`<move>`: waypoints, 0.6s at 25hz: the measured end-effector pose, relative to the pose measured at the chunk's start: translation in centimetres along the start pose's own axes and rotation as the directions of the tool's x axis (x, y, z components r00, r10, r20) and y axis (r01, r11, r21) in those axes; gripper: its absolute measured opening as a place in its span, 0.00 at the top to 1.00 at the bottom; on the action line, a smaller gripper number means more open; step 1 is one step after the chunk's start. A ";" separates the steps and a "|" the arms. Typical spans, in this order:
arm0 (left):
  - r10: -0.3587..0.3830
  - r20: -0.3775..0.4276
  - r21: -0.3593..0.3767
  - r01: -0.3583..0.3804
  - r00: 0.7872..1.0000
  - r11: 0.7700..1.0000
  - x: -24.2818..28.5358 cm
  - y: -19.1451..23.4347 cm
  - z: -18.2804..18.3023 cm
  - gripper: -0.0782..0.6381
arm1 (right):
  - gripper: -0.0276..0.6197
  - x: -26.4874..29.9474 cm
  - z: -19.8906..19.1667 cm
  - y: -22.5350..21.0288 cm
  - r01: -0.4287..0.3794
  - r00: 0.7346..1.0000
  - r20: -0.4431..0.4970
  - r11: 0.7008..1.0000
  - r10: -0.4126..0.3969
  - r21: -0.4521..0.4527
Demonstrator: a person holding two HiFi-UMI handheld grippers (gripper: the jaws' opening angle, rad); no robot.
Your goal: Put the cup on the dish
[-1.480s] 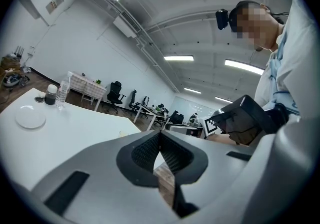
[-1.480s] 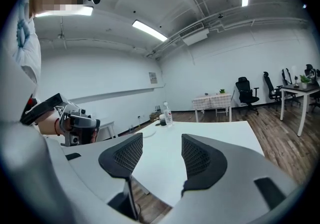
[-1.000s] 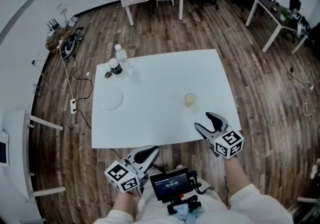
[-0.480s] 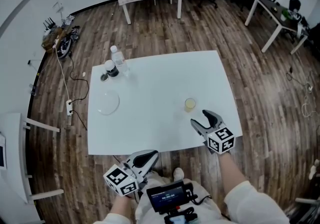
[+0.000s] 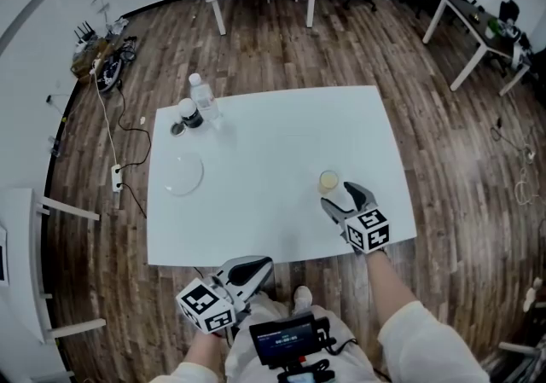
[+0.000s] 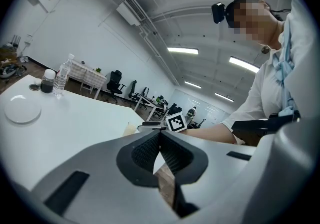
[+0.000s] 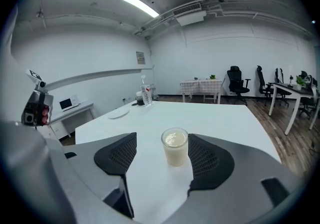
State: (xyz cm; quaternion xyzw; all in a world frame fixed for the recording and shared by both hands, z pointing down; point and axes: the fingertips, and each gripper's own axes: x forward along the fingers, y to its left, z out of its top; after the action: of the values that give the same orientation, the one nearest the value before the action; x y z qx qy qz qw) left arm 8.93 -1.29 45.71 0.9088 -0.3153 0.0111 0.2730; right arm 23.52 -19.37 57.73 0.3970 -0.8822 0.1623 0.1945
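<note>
The right gripper (image 5: 341, 196) has been brought forward over the worktop (image 5: 256, 159) up to the cup (image 5: 328, 179). Its jaws have just been opened wider, and the cup is now flanked by them, not gripped.

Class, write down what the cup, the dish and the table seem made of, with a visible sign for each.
Cup: clear plastic or glass; the pale drink shows through its wall.
Dish: pale and smooth, glass or glazed ceramic; too small to settle.
Table: smooth matt white top, probably laminate; no grain shows.
</note>
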 end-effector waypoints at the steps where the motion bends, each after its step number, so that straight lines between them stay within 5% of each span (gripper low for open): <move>1: -0.001 -0.004 -0.002 0.001 1.000 1.000 0.1 0.1 0.0 0.89 | 0.46 0.4 -0.1 -0.2 0.002 1.000 -0.010 1.000 -0.002 -0.003; 15: -0.003 -0.028 -0.013 0.003 1.000 1.000 1.0 1.6 1.4 0.89 | 0.45 3.5 -0.4 -2.7 0.042 0.996 -0.083 0.998 -0.045 -0.037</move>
State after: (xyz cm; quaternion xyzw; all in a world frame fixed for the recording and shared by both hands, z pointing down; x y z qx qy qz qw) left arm 8.57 -3.55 45.51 0.9073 -0.3101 0.0216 0.2832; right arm 23.52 -23.10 60.02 0.4054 -0.8671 0.1591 0.2419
